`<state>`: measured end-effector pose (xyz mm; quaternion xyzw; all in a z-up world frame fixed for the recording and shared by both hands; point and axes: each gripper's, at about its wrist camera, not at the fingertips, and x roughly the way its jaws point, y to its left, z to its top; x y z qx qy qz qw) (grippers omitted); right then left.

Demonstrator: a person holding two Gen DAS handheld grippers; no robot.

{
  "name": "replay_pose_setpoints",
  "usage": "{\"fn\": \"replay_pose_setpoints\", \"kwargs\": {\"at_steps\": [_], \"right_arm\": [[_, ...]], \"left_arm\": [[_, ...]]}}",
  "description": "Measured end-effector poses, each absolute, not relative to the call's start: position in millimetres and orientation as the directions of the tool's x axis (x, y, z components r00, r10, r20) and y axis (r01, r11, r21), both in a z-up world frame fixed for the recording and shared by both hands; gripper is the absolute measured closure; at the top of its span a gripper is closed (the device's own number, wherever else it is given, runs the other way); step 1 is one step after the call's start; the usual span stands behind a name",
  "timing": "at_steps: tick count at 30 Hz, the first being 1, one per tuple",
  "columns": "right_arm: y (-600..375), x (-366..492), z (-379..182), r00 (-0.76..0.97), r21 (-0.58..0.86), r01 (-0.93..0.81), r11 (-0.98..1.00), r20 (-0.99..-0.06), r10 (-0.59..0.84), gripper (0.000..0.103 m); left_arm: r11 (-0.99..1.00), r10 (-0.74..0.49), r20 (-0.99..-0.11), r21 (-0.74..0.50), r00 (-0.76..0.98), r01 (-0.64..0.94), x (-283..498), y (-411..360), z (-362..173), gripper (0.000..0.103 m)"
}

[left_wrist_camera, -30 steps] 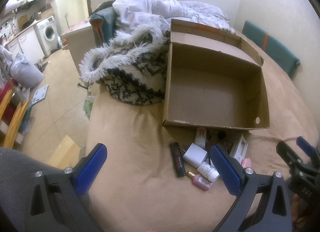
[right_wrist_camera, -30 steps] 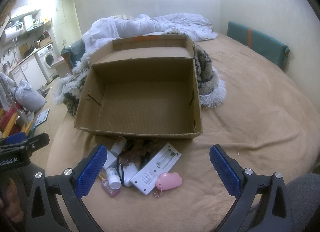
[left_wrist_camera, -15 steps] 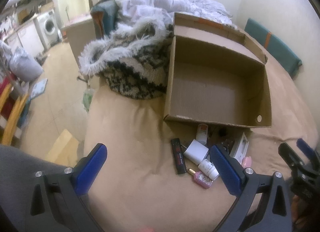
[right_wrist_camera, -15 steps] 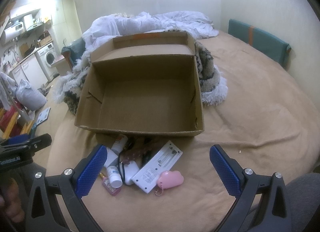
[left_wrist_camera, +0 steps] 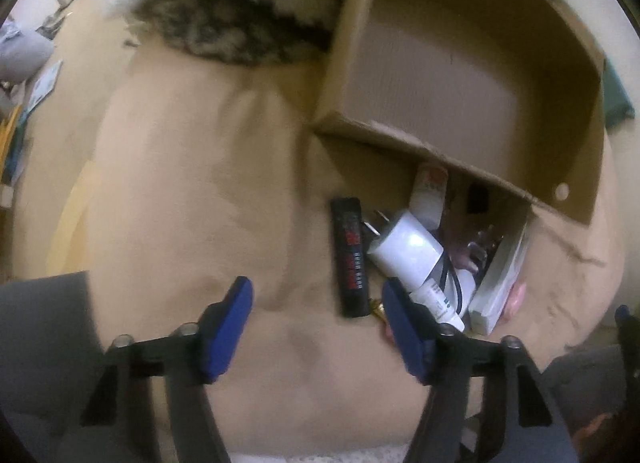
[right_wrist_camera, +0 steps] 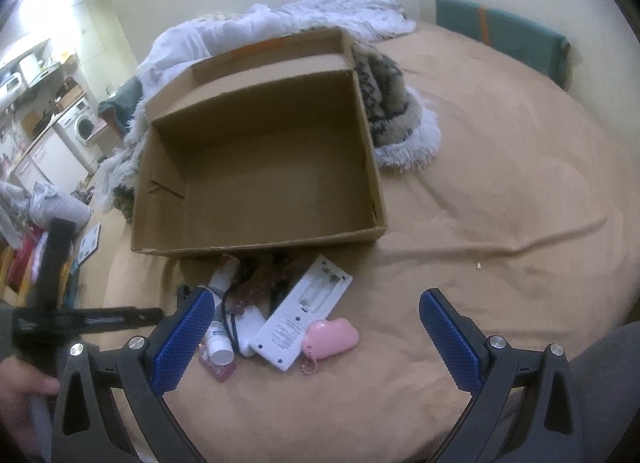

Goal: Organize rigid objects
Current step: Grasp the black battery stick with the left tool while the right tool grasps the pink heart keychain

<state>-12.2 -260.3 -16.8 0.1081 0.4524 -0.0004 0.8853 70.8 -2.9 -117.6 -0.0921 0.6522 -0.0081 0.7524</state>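
Small rigid odds and ends are piled on the tan bedspread [right_wrist_camera: 500, 167] right against the front wall of an open brown cardboard box [right_wrist_camera: 256, 167], which has nothing visible inside it. From the right wrist view the pile has a pink cloud-shaped keychain thing [right_wrist_camera: 331, 338] at the near edge, just beside a flat white rectangular card pack [right_wrist_camera: 306, 311], then a small white bottle [right_wrist_camera: 218, 343] lying on its side, with a little pink bottle [right_wrist_camera: 219, 370] peeking out under it. The left wrist view is blurry but shows a black stick-shaped item with red print [left_wrist_camera: 349, 257] lying at the pile's left edge, touching or nearly touching a white plug adapter [left_wrist_camera: 404, 251], and a white tube with a red label [left_wrist_camera: 429, 193] tucked up against the box wall. The left gripper [left_wrist_camera: 318, 327] has its blue fingers spread wide and holds nothing; its right finger [left_wrist_camera: 402, 329] sits just over the near end of the pile. The right gripper [right_wrist_camera: 316, 339] is spread wide too, empty, framing the pile from nearer the camera. Behind the box there's a fuzzy patterned blanket with white fringe [right_wrist_camera: 394, 111] and some rumpled white bedding [right_wrist_camera: 288, 23].
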Motion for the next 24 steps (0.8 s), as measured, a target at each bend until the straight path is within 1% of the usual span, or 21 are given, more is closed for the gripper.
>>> {"fn": "replay_pose_setpoints", "kwargs": {"at_steps": [2,5,10,11,13,14,19,22,24], "right_arm": [[-264.5,-11.2,-19.8,0.579,0.205,0.112,0.972,-0.809,0.104,0.0],[-267.7,-9.8,-22.6,0.564,0.222,0.123,0.967,-0.818,0.116,0.0],[-266.6,-7.6,-24.6,0.551,0.228,0.124,0.966,-0.825,0.124,0.0],[-265.8,-6.4,-25.5,0.546,0.227,0.122,0.966,-0.828,0.125,0.0],[-267.3,-4.0,-28.6,0.531,0.245,0.123,0.962,-0.835,0.145,0.0],[-270.1,-2.2,-30.8,0.52,0.26,0.128,0.957,-0.839,0.159,0.0],[-294.3,6.2,-44.9,0.462,0.33,0.196,0.924,-0.862,0.21,0.0],[-301.6,15.6,-61.0,0.381,0.328,0.216,0.92,-0.895,0.23,0.0],[-298.1,24.7,-74.4,0.304,0.321,0.192,0.927,-0.918,0.254,0.0]], "left_arm": [[0.987,-0.114,-0.986,-0.127,0.123,-0.098,75.1,-10.8,-126.3,0.043],[0.991,-0.091,-0.993,-0.098,0.077,-0.092,80.4,-18.4,-144.1,0.052],[0.994,-0.055,-0.997,-0.06,0.048,-0.096,87.4,-22.1,-168.0,0.054],[0.995,-0.042,-0.998,-0.047,0.052,-0.087,87.8,-24.2,-169.3,0.056],[0.999,0.003,-0.997,0.0,0.071,-0.05,87.8,-31.8,-169.1,0.071],[0.999,0.011,-0.997,0.008,0.077,-0.042,90.4,-35.4,-171.0,0.085],[0.997,-0.035,-0.995,-0.041,0.095,-0.071,84.0,-27.4,-171.1,0.085],[0.994,-0.044,-0.992,-0.055,0.116,-0.09,77.8,-23.5,-167.6,0.085],[0.993,-0.053,-0.991,-0.065,0.121,-0.101,77.1,-23.2,-151.6,0.085]]}}
